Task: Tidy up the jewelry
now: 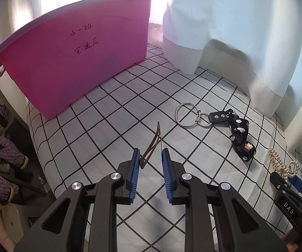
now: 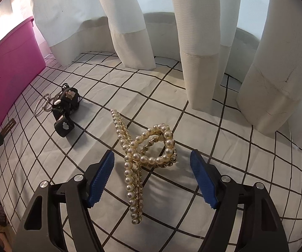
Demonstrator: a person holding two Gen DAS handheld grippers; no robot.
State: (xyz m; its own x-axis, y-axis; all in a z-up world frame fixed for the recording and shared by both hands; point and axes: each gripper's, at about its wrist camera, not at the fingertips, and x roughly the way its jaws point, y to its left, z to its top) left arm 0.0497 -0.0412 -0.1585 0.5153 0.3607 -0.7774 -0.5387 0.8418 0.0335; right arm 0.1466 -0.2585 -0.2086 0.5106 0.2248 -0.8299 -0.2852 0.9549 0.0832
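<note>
My left gripper (image 1: 151,150) is shut on a thin bronze snap hair clip (image 1: 151,145), which stands up from between the blue pads above the checked sheet (image 1: 100,126). The right wrist view shows that clip (image 2: 8,127) at the far left edge. A pearl hair claw (image 2: 149,151) lies on the sheet between the fingers of my right gripper (image 2: 151,153). Its jaws stand open, and both pads are clear of the pearls. In the left wrist view the pearl claw (image 1: 276,161) sits just in front of the right gripper (image 1: 287,184) at the lower right.
A silver key ring (image 1: 187,115) joined to a black strap with white cloud shapes (image 1: 240,138) lies between the two grippers. A pink plastic bin (image 1: 77,52) with handwriting stands at the back left. White curtains (image 2: 199,42) hang down onto the sheet behind.
</note>
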